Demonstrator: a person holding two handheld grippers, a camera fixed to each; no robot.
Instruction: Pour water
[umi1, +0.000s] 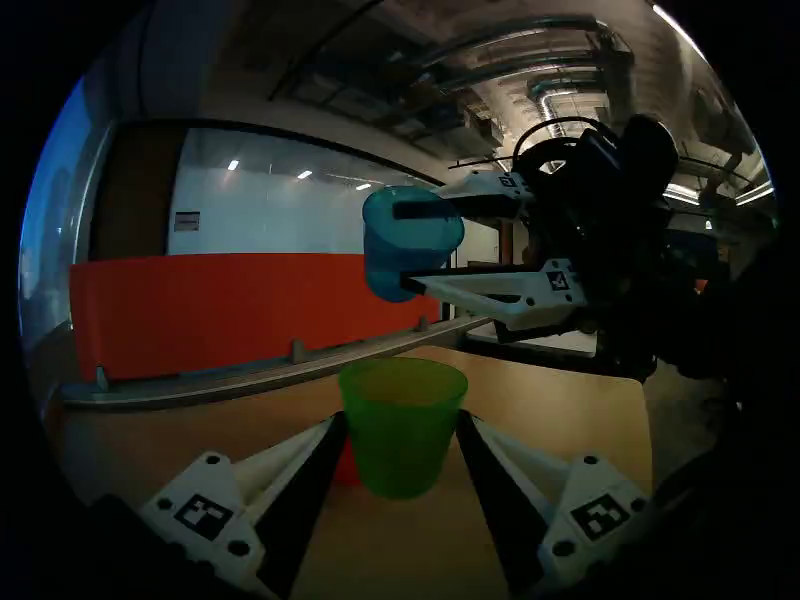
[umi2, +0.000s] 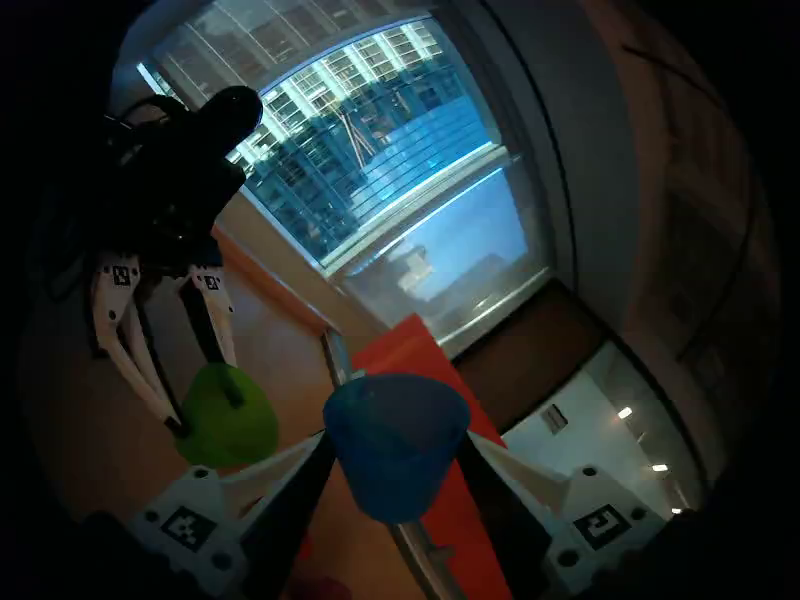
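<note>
Left gripper (umi1: 401, 428) clamps green cup (umi1: 403, 460); right gripper (umi2: 395, 445) clamps tilted blue cup (umi2: 393, 480). Centre your blue lip over green mouth, tip slowly.

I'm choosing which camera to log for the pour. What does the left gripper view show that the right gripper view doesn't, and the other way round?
Left gripper view: ceiling pipes overhead and a small red thing just behind the green cup. Right gripper view: a large window with buildings outside. Shared: the left gripper clamping the green cup, the right gripper holding the blue cup, the orange panel and the wooden table.
</note>
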